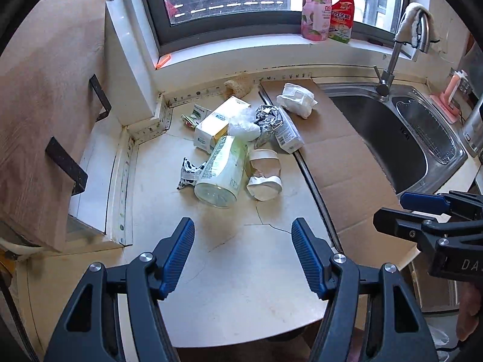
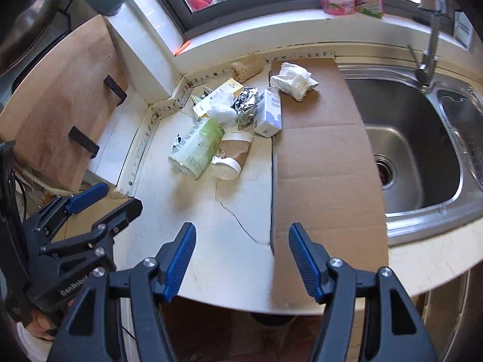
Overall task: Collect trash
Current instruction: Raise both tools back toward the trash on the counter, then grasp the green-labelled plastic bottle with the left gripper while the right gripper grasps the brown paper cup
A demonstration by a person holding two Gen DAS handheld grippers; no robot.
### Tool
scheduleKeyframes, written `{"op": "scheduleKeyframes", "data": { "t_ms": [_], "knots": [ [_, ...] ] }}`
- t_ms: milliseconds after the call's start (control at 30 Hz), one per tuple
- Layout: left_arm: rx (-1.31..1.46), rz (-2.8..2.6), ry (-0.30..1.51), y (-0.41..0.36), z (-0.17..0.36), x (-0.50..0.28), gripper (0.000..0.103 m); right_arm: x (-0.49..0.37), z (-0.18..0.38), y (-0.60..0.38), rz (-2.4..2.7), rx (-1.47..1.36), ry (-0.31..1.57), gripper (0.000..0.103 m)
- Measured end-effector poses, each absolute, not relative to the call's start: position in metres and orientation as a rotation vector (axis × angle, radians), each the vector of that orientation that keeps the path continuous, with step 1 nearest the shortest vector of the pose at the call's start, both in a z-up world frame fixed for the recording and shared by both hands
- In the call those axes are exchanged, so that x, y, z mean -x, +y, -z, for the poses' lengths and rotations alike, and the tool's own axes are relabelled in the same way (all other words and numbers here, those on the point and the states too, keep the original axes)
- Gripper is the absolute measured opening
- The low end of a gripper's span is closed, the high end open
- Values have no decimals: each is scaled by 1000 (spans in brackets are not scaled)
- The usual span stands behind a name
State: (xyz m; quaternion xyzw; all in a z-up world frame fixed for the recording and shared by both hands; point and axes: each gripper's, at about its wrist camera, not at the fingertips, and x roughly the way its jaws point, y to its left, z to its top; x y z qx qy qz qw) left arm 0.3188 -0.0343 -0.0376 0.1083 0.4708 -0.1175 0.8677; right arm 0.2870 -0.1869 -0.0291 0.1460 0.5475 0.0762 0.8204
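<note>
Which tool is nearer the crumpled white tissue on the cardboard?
Right. The right tool hovers over the cardboard's near edge, below the crumpled tissue; the left tool sits further left, over bare counter.

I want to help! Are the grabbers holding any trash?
Left gripper: open, holding nothing.
Right gripper: open, holding nothing.

The left gripper (image 1: 243, 252) was seen at the bottom centre of its own view, its blue-padded jaws held apart with nothing between them. In the right wrist view it (image 2: 104, 200) appeared at the lower left, pointed toward the upper right. The right gripper (image 2: 241, 255) was likewise held at the bottom centre of its own view, jaws spread and empty. In the left wrist view it (image 1: 401, 208) was seen at the right edge, pointed left. Part of a hand (image 1: 468, 313) was glimpsed beneath it at the lower right.
</note>
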Motion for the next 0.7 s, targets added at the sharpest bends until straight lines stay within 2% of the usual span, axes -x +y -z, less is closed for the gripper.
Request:
{"op": "scheduleKeyframes", "data": {
  "t_ms": [333, 700],
  "knots": [
    [-209, 165, 1149, -49, 93, -420, 65, -395, 77, -183, -266, -347, 1288, 64],
    [-224, 144, 1261, -58, 140, -485, 62, -441, 117, -178, -316, -378, 1385, 64]
  ]
}}
